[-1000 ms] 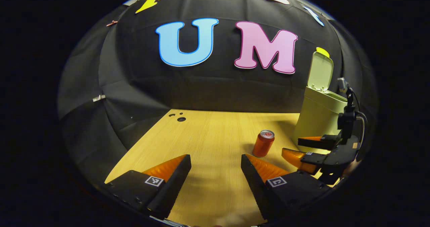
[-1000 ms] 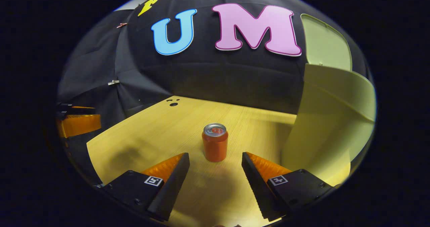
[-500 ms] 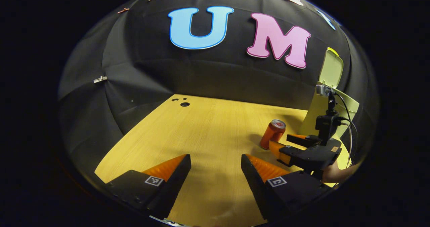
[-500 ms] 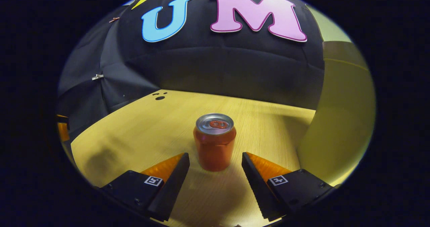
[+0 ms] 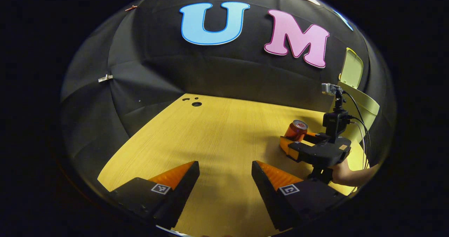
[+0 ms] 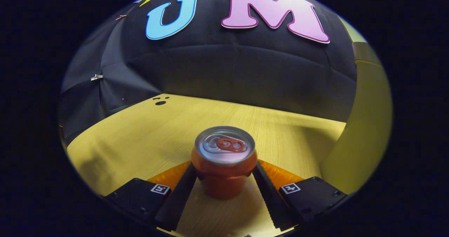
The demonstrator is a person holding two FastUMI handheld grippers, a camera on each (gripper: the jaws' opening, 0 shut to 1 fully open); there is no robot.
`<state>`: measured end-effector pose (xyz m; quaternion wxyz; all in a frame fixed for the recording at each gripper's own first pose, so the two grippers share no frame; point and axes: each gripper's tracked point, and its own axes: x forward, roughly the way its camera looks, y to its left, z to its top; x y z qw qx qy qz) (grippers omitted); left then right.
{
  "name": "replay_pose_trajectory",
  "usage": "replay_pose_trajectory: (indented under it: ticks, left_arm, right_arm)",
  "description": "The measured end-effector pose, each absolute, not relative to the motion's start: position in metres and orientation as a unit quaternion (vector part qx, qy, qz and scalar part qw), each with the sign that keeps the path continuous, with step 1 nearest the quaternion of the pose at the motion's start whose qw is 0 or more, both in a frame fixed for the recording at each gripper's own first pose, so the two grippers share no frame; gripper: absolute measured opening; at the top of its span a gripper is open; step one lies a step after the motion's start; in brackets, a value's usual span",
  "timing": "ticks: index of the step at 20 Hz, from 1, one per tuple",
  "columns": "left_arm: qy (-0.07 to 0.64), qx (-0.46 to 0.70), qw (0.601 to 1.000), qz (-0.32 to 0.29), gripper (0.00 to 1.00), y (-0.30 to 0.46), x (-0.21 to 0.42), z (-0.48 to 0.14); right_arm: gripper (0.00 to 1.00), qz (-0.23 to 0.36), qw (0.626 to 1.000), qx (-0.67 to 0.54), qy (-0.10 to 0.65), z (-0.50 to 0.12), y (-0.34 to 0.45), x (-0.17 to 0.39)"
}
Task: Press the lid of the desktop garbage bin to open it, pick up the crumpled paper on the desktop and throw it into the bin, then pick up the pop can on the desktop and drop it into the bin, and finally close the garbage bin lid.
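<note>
Pop can (image 6: 223, 166) is seen upright on the wooden desktop (image 6: 140, 138), just left of the garbage bin (image 6: 364, 124). Right gripper (image 6: 224, 180) is set around the can with a finger on each side of its lower body; the jaws look close to or touching the can wall, but firm pressing by both cannot be told from the right gripper view. In the left gripper view the same gripper (image 5: 301, 144) is seen beside the can (image 5: 296, 130), held by a hand (image 5: 345, 175), with the bin (image 5: 361, 103) right behind it and the bin lid (image 5: 350, 72) standing open. Left gripper (image 5: 224, 180) is held with jaws wide apart and nothing between them, well away from the can toward the near edge of the desktop.

Can is judged light and probably empty, with thin metal walls that are stiff yet dent under a hard squeeze, and a smooth, somewhat slippery painted side. Hold is best taken across the mid-body, moderate squeeze, can kept upright. Crumpled paper is presumably already binned; pickup of the can is judged the step in hand
</note>
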<state>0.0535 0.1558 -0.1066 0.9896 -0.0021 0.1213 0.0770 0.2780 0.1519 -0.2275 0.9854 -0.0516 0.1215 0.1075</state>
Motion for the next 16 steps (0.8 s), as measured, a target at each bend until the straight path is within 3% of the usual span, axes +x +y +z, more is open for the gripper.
replay_pose_trajectory:
  ticks: [5,6,7,16]
  left_arm:
    - [0.123,0.001,0.989,0.08,0.96,0.151,0.052,-0.108]
    - [0.123,0.0,0.989,0.08,0.96,0.15,0.051,-0.108]
    - [0.122,-0.001,0.989,0.081,0.96,0.148,0.051,-0.108]
    - [0.111,0.0,0.991,0.075,0.96,0.123,0.04,-0.097]
  right_arm:
    - [0.97,0.11,0.986,-0.044,0.118,-0.223,0.157,0.283]
    - [0.94,0.112,0.986,-0.046,0.118,-0.223,0.157,0.281]
    - [0.83,0.116,0.985,-0.048,0.121,-0.223,0.158,0.282]
    - [0.83,0.147,0.983,-0.077,0.081,-0.155,0.156,0.254]
